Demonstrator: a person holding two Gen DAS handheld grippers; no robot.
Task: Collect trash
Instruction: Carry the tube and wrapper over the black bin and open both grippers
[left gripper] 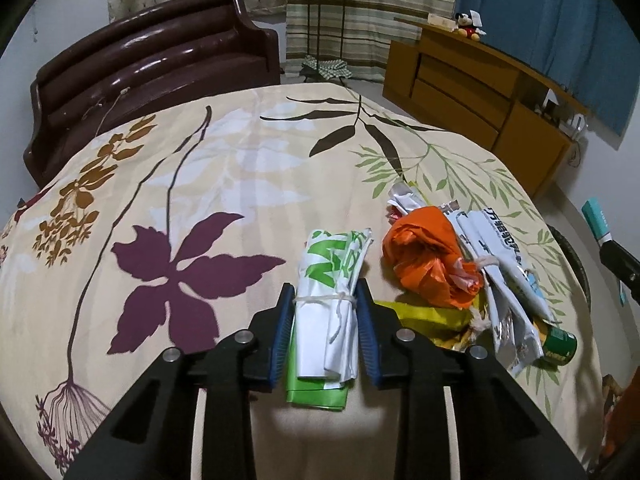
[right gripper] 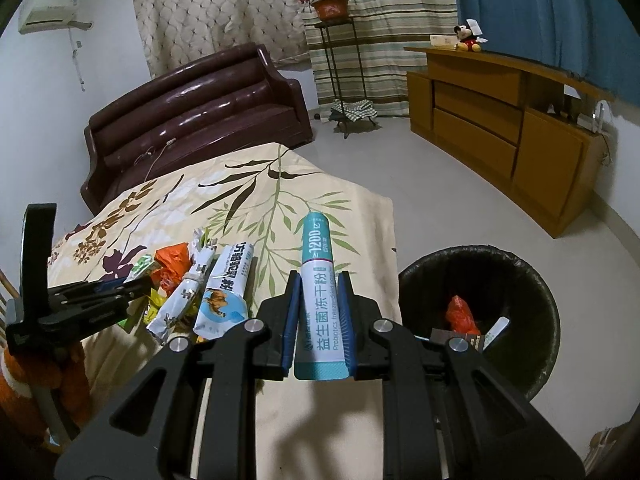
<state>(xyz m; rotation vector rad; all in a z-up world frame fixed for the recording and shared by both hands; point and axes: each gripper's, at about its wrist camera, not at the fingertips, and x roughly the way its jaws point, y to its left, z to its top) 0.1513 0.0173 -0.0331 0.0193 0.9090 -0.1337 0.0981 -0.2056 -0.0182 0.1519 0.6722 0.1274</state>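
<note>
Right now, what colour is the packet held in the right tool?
The packet is white with teal ends, clearest in the right wrist view.

Black claw [left gripper: 325, 316], blue pads [left gripper: 283, 332], silver screws [left gripper: 244, 336]

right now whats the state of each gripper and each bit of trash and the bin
left gripper: shut on green-and-white bundle, string-tied
right gripper: shut on teal probiotics packet
orange bag: crumpled, lying on the table
white packets: tied, lying flat
bin: lined, some trash inside
</note>
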